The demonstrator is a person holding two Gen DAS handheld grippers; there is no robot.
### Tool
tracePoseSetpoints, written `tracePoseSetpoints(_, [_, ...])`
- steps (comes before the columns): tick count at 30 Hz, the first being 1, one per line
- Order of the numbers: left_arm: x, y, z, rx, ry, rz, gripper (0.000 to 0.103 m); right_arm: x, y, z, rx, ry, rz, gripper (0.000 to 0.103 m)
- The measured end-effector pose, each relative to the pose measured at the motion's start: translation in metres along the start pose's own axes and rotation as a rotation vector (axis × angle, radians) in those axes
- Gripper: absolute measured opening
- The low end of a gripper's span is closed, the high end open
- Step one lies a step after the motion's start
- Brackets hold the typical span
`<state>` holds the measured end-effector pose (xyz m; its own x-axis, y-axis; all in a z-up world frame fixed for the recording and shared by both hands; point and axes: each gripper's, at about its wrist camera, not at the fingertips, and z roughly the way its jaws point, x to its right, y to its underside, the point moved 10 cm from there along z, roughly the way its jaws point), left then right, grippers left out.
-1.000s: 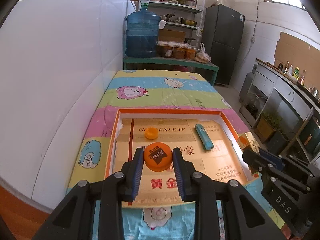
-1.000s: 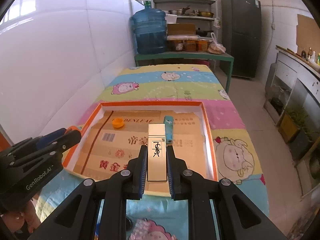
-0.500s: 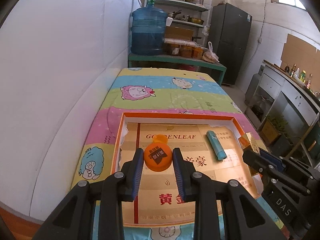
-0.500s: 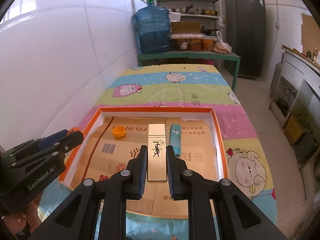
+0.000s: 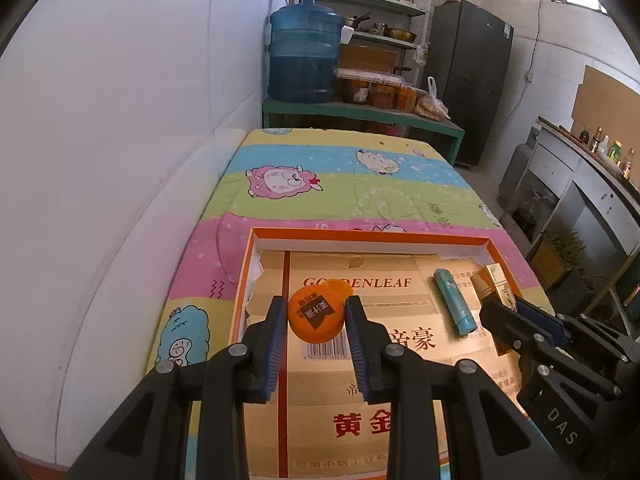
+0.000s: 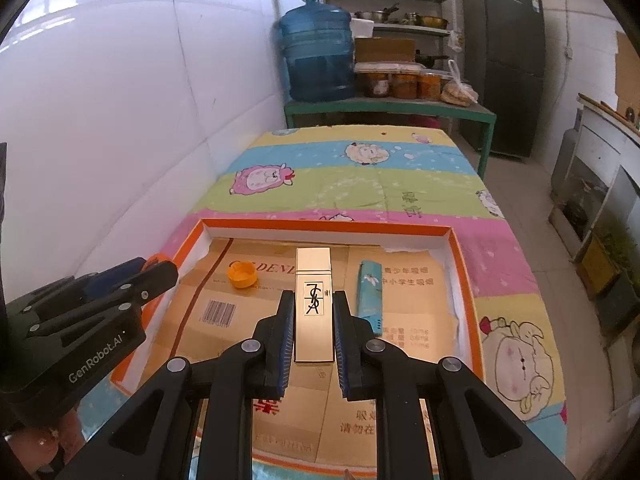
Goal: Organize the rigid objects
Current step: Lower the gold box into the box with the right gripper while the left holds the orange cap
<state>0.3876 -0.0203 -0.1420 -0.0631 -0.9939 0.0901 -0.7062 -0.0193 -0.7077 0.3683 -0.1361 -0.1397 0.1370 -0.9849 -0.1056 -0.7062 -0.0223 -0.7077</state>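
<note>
- The left gripper (image 5: 316,326) is clamped on an orange round lid (image 5: 316,316) at mid-frame, held over the tray.
- The right gripper (image 6: 314,322) grasps a gold rectangular case (image 6: 314,304), likewise above the tray.
- Already lying in the orange-rimmed tray (image 6: 328,225): a small orange cap (image 6: 241,274) at left and a teal tube (image 6: 369,290) at right; both held items are still to be set down.
- The tray rests on a cartoon-print striped cloth (image 6: 360,184); a water jug (image 6: 316,52) and shelves fill the upper frame.
</note>
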Motion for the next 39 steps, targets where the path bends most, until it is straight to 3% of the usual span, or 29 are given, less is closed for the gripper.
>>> tracePoseSetpoints(39, [-0.005,0.020,0.057,-0.126,-0.026,0.021,0.030,-0.007,0.015,0.062,-0.129,-0.054,-0.005,0.018])
